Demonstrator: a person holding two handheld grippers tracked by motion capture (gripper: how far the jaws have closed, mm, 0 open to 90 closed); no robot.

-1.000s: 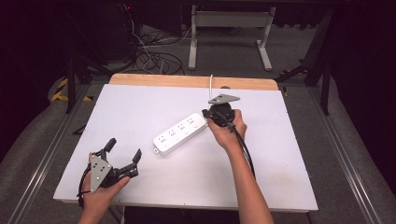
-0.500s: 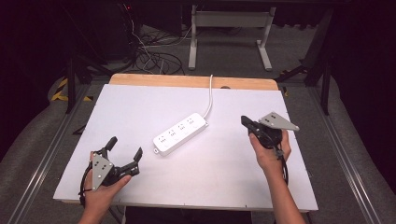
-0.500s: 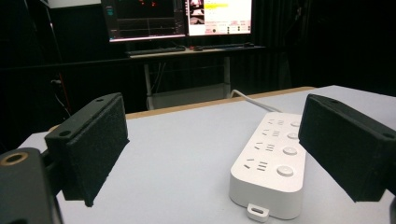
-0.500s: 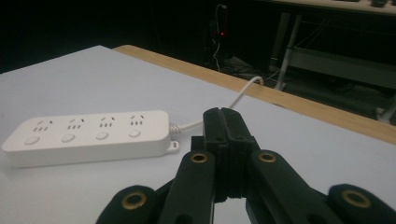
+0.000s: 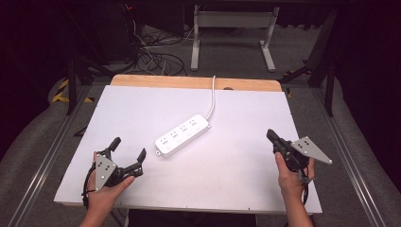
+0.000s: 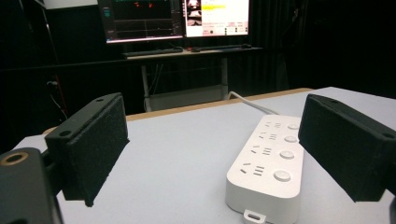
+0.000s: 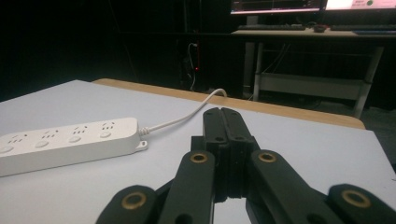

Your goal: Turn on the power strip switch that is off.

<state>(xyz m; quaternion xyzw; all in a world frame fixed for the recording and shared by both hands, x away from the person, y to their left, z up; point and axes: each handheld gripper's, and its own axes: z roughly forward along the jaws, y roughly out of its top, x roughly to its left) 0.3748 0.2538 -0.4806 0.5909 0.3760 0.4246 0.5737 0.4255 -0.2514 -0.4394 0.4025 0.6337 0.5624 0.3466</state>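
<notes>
Roughly at the middle of the white table (image 5: 142,109) a white four-outlet power strip (image 5: 183,135) is laid diagonally, its long axis running from the near-left end, which carries a small mounting tab, up to the far-right end, where its white cord (image 5: 212,97) leaves toward the table's wooden back edge. The left gripper (image 5: 126,156) is held at the near-left corner with its jaws spread wide and nothing between them; the strip's near end lies just ahead and to its right, so this hand is judged the nearer one. The right gripper (image 5: 270,135) is held by the right edge, jaws pressed together and empty, well apart from the strip, which lies to its left. In the left gripper view the strip (image 6: 268,163) is seen end-on between the two black pads (image 6: 95,144), its round buttons and tab legible (detail lost from above). In the right gripper view the strip (image 7: 65,142) is shown side-on, with the cord (image 7: 187,116) curving off behind the closed jaws.
</notes>
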